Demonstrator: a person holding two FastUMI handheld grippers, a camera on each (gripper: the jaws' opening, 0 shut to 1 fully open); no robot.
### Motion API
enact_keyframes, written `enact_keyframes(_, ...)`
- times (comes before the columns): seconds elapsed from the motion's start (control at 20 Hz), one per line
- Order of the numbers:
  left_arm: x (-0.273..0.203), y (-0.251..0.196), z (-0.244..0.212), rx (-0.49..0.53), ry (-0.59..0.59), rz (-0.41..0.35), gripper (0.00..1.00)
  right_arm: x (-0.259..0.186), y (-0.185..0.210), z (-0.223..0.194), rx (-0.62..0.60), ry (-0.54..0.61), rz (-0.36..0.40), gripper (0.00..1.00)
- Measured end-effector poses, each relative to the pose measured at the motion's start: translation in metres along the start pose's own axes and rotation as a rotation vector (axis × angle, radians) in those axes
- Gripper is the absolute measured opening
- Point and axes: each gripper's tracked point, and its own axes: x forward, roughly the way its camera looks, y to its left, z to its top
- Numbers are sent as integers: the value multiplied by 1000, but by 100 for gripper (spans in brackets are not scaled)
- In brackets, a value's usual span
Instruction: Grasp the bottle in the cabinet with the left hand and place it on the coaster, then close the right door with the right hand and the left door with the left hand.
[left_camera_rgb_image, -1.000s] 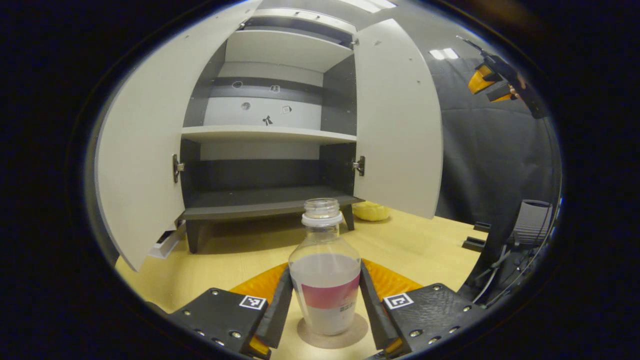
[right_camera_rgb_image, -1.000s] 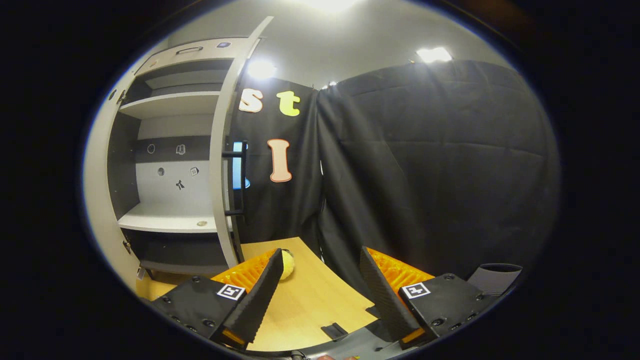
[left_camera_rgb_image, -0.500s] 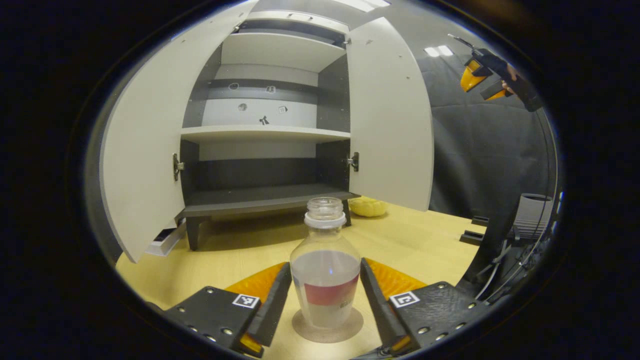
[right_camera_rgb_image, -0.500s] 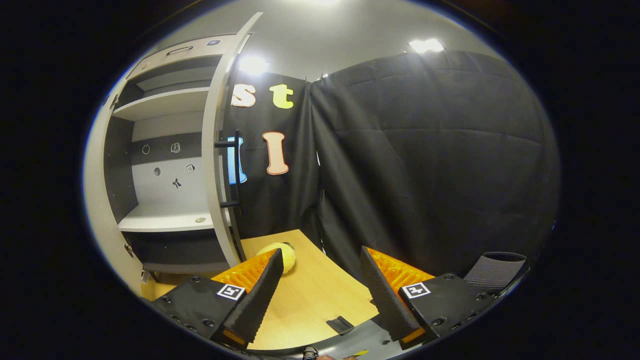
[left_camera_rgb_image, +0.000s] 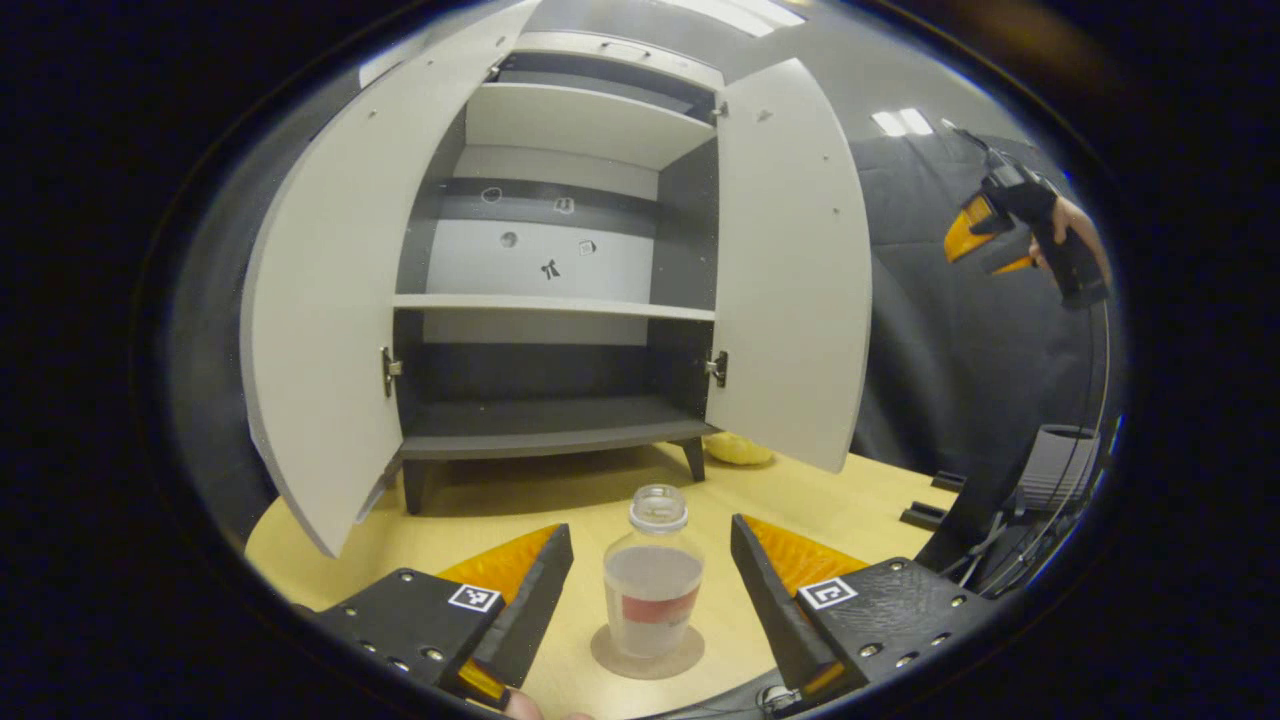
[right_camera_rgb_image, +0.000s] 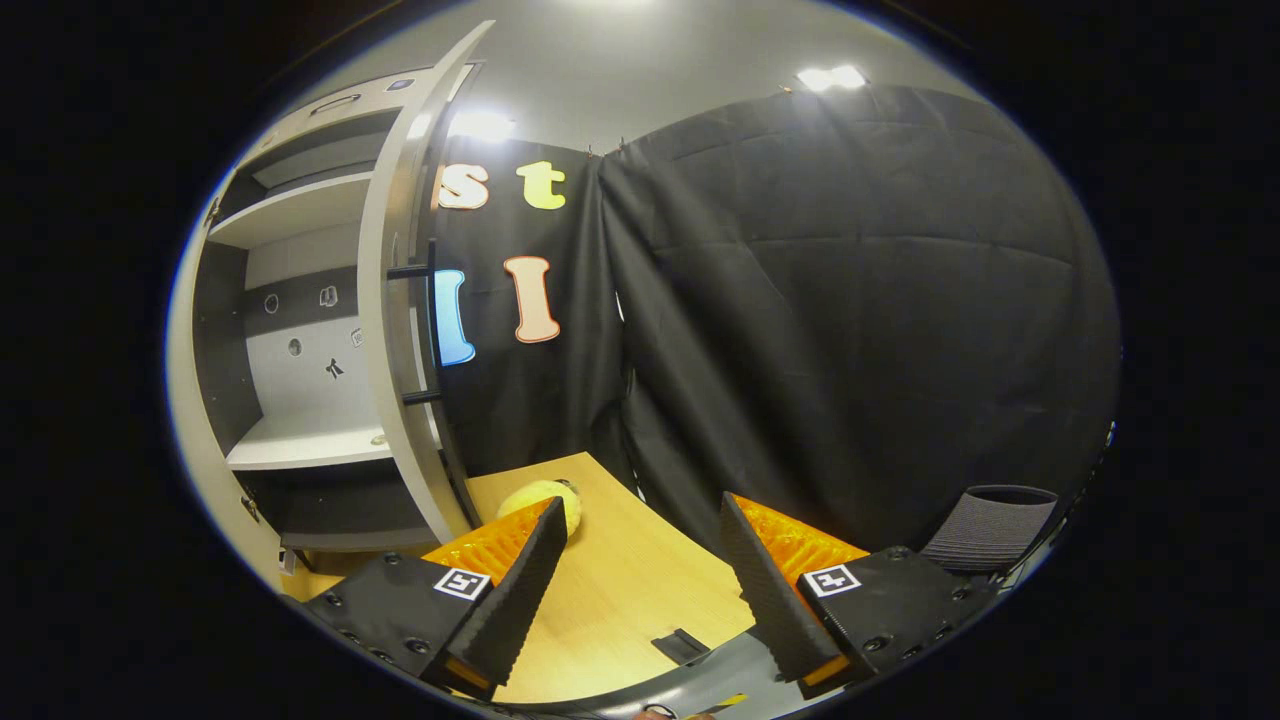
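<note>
Black cloth walls off the booth behind a pale wooden counter (left_camera_rgb_image: 480, 520). From the left gripper view we see the bottle (left_camera_rgb_image: 652, 585) upright on the round coaster (left_camera_rgb_image: 646, 652), between the spread fingers of the left hand-held gripper (left_camera_rgb_image: 650, 600), which touch nothing. Beyond stands the cabinet (left_camera_rgb_image: 560, 300), its left door (left_camera_rgb_image: 320, 330) and right door (left_camera_rgb_image: 790, 270) both wide open. Far right, a hand holds the right hand-held gripper (left_camera_rgb_image: 985, 235) aloft. Its own view gives us that gripper (right_camera_rgb_image: 640, 590) agape and empty, the right door edge-on with its dark handle (right_camera_rgb_image: 430, 335), and a yellow object (right_camera_rgb_image: 535, 495), perhaps a soft toy.
</note>
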Motion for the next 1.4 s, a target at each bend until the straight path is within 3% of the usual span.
enact_keyframes(0.05, -8, 2, 15, -22, -12, 19, 92, 4, 2, 0, 6, -2, 5, 93)
enact_keyframes(0.25, -34, 24, 73, -91, -76, 146, 92, 25, 5, 0, 23, -11, 30, 98)
enact_keyframes(0.55, -50, 71, 164, -112, -208, 384, 92, 58, -2, 22, 25, -66, 80, 98)
enact_keyframes(0.6, -54, 74, 178, -116, -228, 416, 92, 63, -2, 27, 26, -76, 92, 93)
enact_keyframes(0.7, -54, 80, 200, -108, -246, 472, 92, 74, -2, 41, 20, -104, 116, 98)
enact_keyframes(0.8, -49, 82, 217, -93, -240, 499, 92, 83, 1, 59, 14, -146, 152, 93)
enact_keyframes(0.85, -47, 82, 225, -83, -230, 513, 95, 89, 4, 67, 7, -163, 171, 93)
enact_keyframes(0.9, -45, 83, 232, -74, -219, 529, 92, 95, 5, 72, 1, -173, 190, 93)
enact_keyframes(1.2, -41, 93, 263, 4, -125, 648, 92, 113, 39, 115, 28, -239, 343, 93)
enact_keyframes(1.3, -43, 89, 269, -40, -121, 645, 92, 117, 53, 125, 41, -245, 400, 98)
enact_keyframes(1.4, -42, 90, 276, -75, -122, 650, 92, 117, 65, 132, 42, -244, 460, 93)
